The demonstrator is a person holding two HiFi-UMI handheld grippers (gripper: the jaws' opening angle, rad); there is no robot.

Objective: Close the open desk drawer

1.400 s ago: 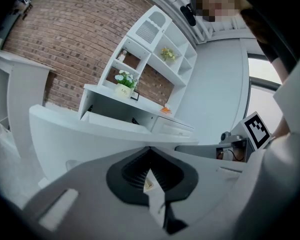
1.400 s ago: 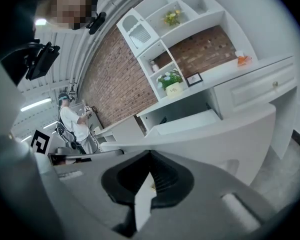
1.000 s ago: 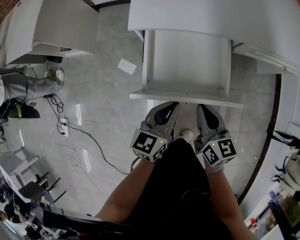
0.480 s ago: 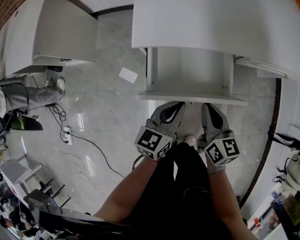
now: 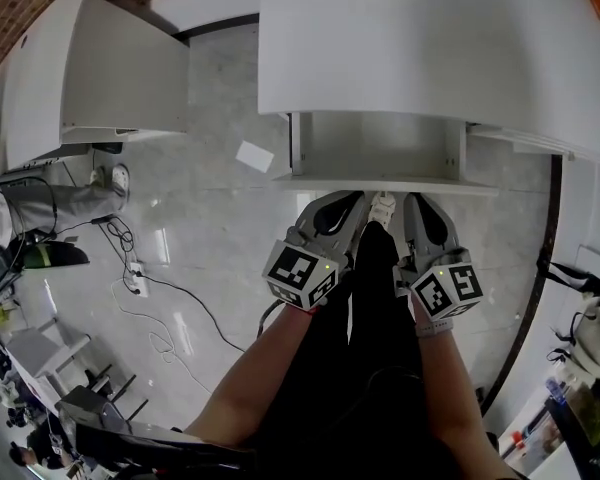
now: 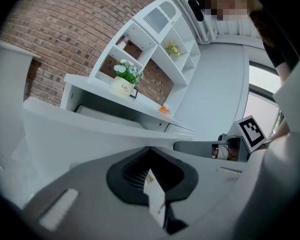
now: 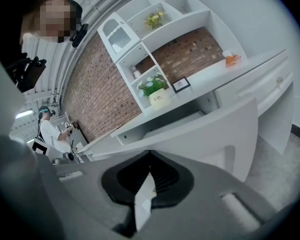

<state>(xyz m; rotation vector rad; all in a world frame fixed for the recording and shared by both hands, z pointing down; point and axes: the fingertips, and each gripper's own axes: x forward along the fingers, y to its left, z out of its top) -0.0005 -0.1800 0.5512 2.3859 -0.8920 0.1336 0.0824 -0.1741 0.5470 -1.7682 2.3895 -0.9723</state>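
Desk drawer (image 5: pixel 375 148), white, partly open. It juts from beneath the front edge of the white bench (image 5: pixel 430 38), with its bare interior showing from above. Its front panel (image 7: pixel 210 129) faces the person who stands before it.

Left tongs (image 5: pixel 345 200): jaws drawn fully together with nothing between them, the tips set at the left half of the front panel. Right tongs (image 5: pixel 418 206): jaws likewise pressed together and empty, the tips at the right half of the panel. The two tongs lie side by side, near each other, and the toe of the person's shoe (image 5: pixel 382 206) is between them, just below the drawer front.

On the bench top stand a potted plant (image 7: pixel 159 96) and a small orange object (image 7: pixel 231 60). Behind them rises a white shelf unit (image 6: pixel 160 39) against a brick wall (image 6: pixel 55 39).

The floor (image 5: pixel 210 218) is of pale marble tile. A white slip of paper (image 5: pixel 254 156) lies on it to the left of the drawer, and cables (image 5: pixel 160 288) trail farther left. A second white bench (image 5: pixel 90 68) stands well apart at upper left.
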